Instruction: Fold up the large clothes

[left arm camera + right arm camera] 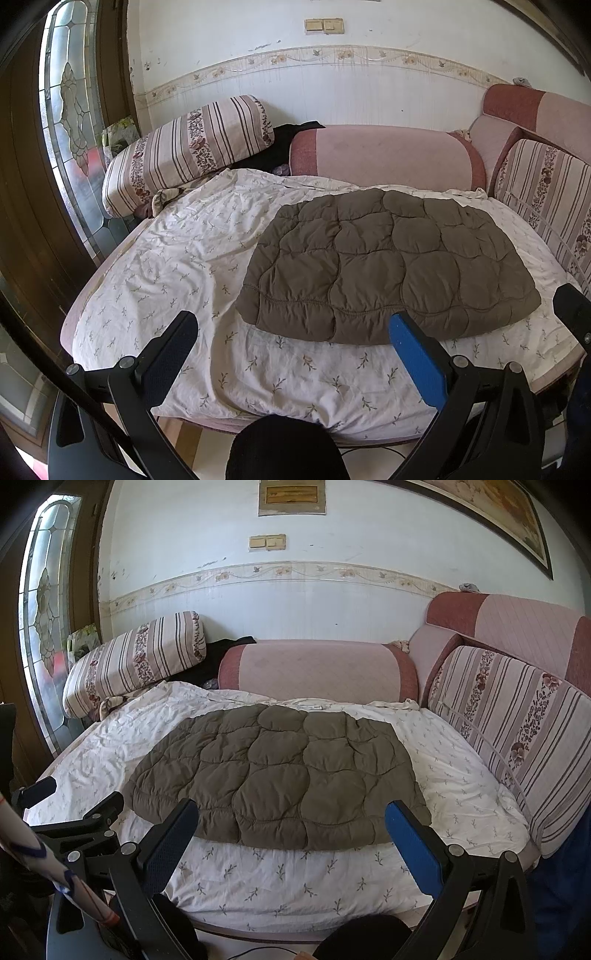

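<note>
An olive-brown quilted garment point(388, 266) point(280, 775) lies folded flat in a rough rectangle on the white leaf-print sheet point(177, 266) point(288, 882) of the bed. My left gripper point(293, 330) is open and held back over the bed's near edge, with nothing between its fingers; its blue pad sits in front of the garment's near hem. My right gripper point(291, 818) is also open and empty, hovering just short of that same hem. In the right wrist view the left gripper's black fingers point(107, 808) show at the far left.
A striped floral pillow point(188, 151) lies at the back left, a pink bolster point(384, 155) against the wall, striped cushions point(517, 738) along the right side. A dark cloth point(280, 147) sits between pillow and bolster. A stained-glass door point(70, 122) stands left. Something dark and rounded point(284, 446) is below.
</note>
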`<state>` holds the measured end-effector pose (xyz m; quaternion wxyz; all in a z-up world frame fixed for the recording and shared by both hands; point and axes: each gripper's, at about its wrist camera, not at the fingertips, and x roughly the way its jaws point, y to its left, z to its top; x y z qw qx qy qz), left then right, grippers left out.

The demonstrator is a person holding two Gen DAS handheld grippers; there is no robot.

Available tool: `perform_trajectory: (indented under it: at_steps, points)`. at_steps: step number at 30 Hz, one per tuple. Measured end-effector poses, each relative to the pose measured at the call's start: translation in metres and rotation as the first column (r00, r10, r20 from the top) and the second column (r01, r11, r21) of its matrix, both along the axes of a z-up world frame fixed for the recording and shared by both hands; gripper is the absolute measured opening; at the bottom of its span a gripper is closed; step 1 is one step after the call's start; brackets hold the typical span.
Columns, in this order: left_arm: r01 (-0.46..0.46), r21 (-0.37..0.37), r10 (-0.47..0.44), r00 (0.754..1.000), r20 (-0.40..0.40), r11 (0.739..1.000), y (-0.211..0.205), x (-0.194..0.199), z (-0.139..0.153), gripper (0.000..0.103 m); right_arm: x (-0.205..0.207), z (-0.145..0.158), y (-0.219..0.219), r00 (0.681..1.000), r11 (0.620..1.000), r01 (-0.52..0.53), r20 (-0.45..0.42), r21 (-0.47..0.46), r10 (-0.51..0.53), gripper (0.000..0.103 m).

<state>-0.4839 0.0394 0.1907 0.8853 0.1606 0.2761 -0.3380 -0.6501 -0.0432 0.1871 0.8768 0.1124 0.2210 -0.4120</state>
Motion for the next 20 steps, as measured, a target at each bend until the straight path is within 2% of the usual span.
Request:
perform_trajectory:
  at_steps: [12, 16, 20]
  points:
    - [-0.001, -0.002, 0.001, 1.000, 0.002, 1.000, 0.000, 0.000, 0.000, 0.103, 0.000, 0.000, 0.002, 1.000, 1.000, -0.002, -0.004, -0.005, 0.002, 0.103]
    - [0.047, 0.000, -0.047, 0.998, -0.051, 0.999, 0.001, 0.008, 0.001, 0.103, -0.001, 0.000, 0.002, 1.000, 1.000, -0.004, -0.002, -0.009, 0.004, 0.103]
    - [0.002, -0.013, -0.002, 1.000, -0.005, 1.000, 0.007, 0.018, 0.003, 0.103, -0.007, -0.001, -0.004, 1.000, 1.000, 0.005, 0.006, -0.011, -0.005, 0.103]
